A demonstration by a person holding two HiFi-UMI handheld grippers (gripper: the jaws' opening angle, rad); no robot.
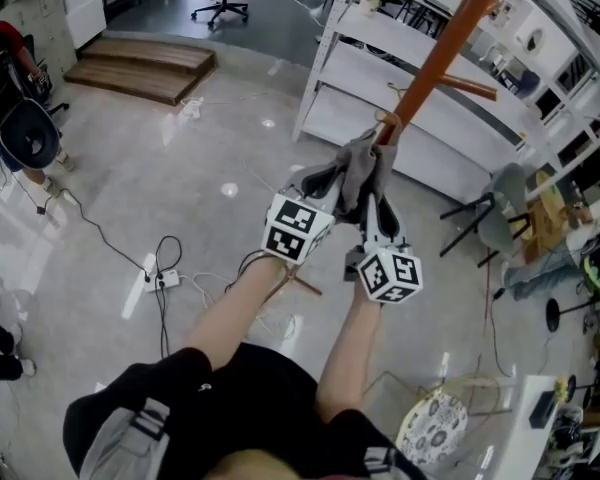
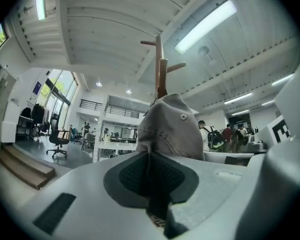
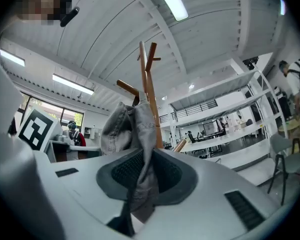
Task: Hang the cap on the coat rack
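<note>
A grey cap [image 1: 358, 173] hangs between my two grippers, right up against the orange-brown pole of the coat rack [image 1: 440, 58], just below a short peg [image 1: 385, 120]. My left gripper [image 1: 325, 183] is shut on one side of the cap, and in the left gripper view the fabric [image 2: 170, 129] runs down into the closed jaws [image 2: 151, 184], with the rack [image 2: 160, 69] behind. My right gripper [image 1: 380, 206] pinches the other side; the cloth [image 3: 130, 126] is squeezed between its pads [image 3: 140, 184] beside the rack pole [image 3: 149, 84].
White shelving [image 1: 400, 78] stands behind the rack. A grey chair [image 1: 500, 218] is to the right. A power strip with cables [image 1: 160, 280] lies on the floor at the left, and wooden steps [image 1: 140, 68] at the far left. The rack's base legs [image 1: 300, 286] spread below my arms.
</note>
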